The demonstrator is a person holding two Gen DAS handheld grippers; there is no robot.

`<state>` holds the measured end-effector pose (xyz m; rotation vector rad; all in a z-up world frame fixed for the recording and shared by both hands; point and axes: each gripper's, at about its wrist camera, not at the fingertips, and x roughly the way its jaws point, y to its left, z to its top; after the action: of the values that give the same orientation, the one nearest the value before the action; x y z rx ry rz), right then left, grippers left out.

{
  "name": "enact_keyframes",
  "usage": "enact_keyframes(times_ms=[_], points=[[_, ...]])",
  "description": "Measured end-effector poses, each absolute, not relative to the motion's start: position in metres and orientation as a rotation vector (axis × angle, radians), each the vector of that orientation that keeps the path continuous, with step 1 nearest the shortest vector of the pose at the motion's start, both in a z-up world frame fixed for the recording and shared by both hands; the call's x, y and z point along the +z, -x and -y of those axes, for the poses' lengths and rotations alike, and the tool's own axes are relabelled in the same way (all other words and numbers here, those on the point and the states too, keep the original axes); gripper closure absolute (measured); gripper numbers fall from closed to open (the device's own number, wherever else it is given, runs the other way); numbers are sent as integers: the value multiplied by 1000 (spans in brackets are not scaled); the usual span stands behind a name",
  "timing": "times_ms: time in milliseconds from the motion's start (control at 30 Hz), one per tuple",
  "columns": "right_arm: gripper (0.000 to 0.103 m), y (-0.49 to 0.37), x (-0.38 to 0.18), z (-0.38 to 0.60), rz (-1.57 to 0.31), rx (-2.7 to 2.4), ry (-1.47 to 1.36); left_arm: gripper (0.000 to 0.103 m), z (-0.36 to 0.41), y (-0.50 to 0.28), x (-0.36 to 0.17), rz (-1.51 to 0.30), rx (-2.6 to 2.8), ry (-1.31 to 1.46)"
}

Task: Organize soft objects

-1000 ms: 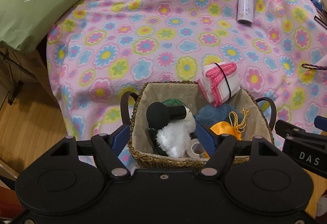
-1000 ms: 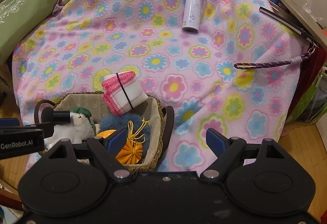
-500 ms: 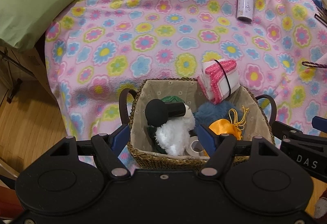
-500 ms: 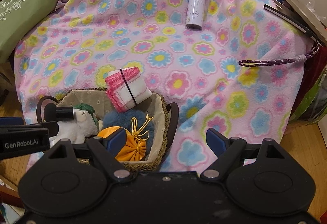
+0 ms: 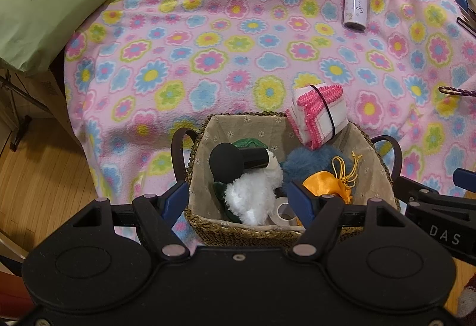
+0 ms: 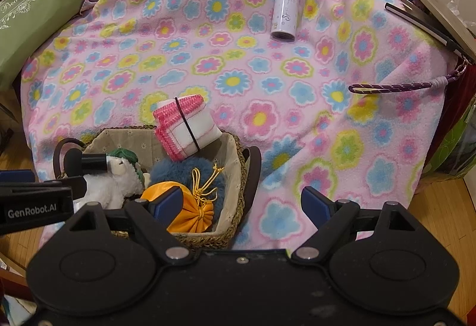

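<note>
A woven basket (image 5: 238,232) (image 6: 241,165) with dark handles stands on the flowered pink blanket (image 5: 208,58). In it lie a white plush sheep (image 5: 253,195) (image 6: 116,180), a black microphone-shaped toy (image 5: 229,161), a green item (image 5: 247,143), a blue fluffy piece (image 5: 312,159) (image 6: 178,169), an orange satin pouch (image 5: 324,181) (image 6: 193,213) and a tape roll (image 5: 284,211). A folded white-and-pink cloth (image 5: 321,120) (image 6: 190,129), bound by a black band, leans on the far rim. My left gripper (image 5: 238,201) hovers open over the basket's front. My right gripper (image 6: 241,204) is open above its right wall, holding nothing.
A lilac bottle (image 5: 355,4) (image 6: 285,10) lies at the blanket's far side. A green cushion (image 5: 47,4) sits at the far left. A purple cord loop (image 6: 398,86) and flat dark boards (image 6: 431,19) lie at the right. Wooden floor (image 5: 38,171) shows to the left.
</note>
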<state>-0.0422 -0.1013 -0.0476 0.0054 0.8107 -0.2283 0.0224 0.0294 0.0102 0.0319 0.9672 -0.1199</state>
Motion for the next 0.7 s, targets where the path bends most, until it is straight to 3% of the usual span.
enact_keyframes(times_ms=[700], points=[[17,43,-49,100,-813,-229,-7,34,-27,-21,9,-970,-119,-37]])
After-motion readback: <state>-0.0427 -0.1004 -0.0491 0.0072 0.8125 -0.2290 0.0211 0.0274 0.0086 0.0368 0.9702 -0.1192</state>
